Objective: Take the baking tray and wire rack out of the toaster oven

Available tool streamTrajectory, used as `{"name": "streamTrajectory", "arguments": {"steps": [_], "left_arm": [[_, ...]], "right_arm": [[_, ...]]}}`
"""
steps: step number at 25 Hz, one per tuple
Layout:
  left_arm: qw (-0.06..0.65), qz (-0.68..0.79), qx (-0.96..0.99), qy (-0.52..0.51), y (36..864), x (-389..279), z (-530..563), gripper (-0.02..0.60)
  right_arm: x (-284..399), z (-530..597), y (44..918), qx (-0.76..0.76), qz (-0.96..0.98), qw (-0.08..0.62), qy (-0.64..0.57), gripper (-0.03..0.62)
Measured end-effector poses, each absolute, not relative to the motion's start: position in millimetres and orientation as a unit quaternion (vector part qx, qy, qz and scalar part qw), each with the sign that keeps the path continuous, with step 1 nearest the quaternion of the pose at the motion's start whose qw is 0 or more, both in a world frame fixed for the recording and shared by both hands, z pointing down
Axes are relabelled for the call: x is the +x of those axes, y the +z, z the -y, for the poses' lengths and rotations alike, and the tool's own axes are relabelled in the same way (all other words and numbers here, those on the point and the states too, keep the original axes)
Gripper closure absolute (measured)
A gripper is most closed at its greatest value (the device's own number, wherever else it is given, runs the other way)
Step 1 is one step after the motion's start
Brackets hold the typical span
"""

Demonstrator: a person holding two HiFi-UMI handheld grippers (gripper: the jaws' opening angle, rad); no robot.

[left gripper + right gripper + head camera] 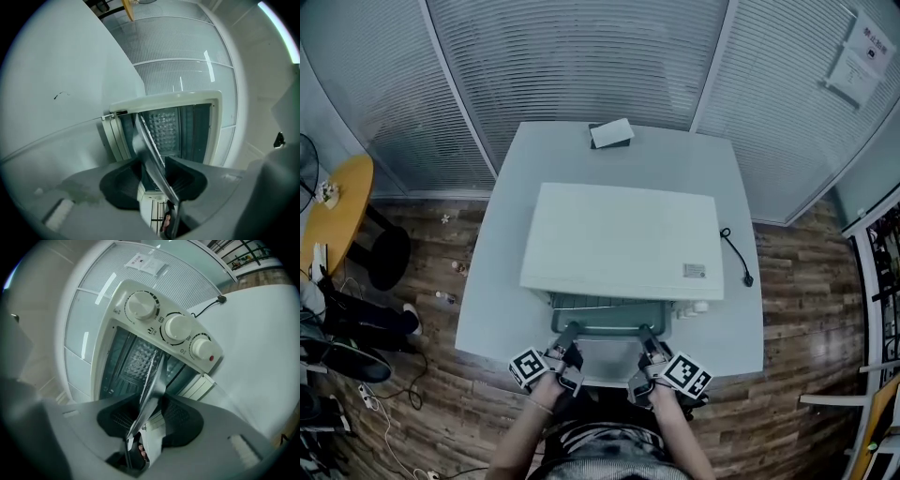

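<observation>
Baking tray part-way out of the toaster oven, its front edge projecting from the open mouth of the oven at the near edge of the white bench. The left gripper and right gripper grip that front rim near its two corners. Each gripper view shows the thin metal sheet running edge-on between a pair of dark pads closed narrowly against it, so both grippers are holding the tray.

By the look of it, the job is in its early stage. The tray is gripped and started outward, but most of it lies inside the cavity, and it has yet to be drawn clear and set down. The wire rack cannot be picked out with certainty and appears not yet removed.

The person's left hand and right hand reach in from the bottom of the head view, side by side and roughly parallel. The grippers point nearly level at the oven front, below its three knobs.
</observation>
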State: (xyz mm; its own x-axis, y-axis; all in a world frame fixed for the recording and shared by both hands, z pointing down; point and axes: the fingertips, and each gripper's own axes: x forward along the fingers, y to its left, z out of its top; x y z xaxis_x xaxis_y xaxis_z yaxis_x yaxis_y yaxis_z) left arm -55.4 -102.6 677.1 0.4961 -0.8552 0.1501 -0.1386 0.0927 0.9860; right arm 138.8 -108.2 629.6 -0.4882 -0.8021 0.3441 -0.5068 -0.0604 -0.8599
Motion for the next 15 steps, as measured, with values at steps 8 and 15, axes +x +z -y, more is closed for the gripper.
{"name": "streamTrajectory", "arguments": {"steps": [8, 15], "left_arm": [[0.611, 0.410, 0.603, -0.306, 668.7, -50.7, 76.3, 0.425], [0.615, 0.408, 0.606, -0.295, 669.2, -48.1, 61.6, 0.426]], "right_arm": [[141.7, 87.6, 626.9, -0.472, -0.682, 0.123, -0.545, 0.445], [145.8, 70.4, 629.6, -0.474, -0.673, 0.135, -0.551, 0.445]]}}
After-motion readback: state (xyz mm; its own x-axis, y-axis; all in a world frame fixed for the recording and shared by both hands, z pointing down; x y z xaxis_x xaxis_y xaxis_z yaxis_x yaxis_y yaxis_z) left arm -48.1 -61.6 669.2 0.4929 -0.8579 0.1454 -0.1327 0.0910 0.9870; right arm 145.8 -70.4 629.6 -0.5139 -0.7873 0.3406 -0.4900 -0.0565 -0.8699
